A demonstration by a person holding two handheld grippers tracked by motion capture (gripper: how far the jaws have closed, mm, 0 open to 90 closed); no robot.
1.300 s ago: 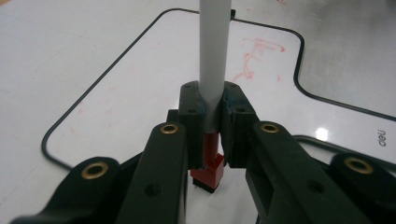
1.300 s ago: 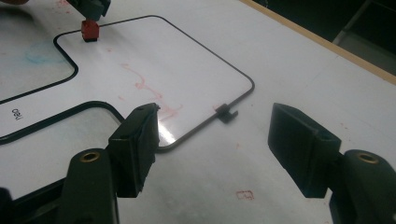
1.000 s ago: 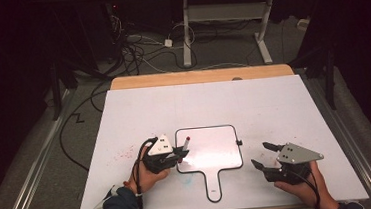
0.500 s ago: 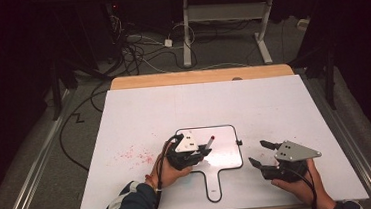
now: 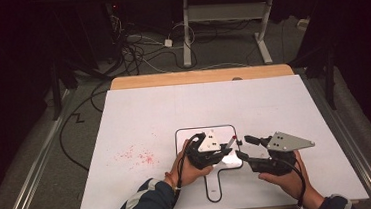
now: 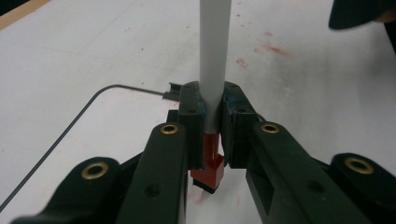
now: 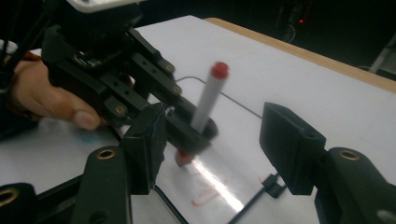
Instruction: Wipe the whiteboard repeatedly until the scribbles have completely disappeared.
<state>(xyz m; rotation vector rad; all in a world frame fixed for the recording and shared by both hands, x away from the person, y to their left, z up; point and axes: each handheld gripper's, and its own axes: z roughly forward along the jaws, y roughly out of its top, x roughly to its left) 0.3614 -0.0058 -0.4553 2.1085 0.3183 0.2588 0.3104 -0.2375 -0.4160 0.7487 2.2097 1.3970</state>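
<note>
The small white paddle-shaped whiteboard with a black rim [image 5: 226, 134] lies on the white tabletop [image 5: 139, 113]; left of the whiteboard, red smudges [image 5: 136, 156] speckle the tabletop; over the whiteboard, the left tool [image 5: 226, 150] pinches a white marker with red ends [image 5: 231, 142]; the right tool [image 5: 242, 147], spread and just closing somewhat, stands beside the whiteboard's right edge; the right gripper view shows faint red strokes [image 7: 205, 193] on the whiteboard, the marker's tip hidden behind the jaws.
</note>
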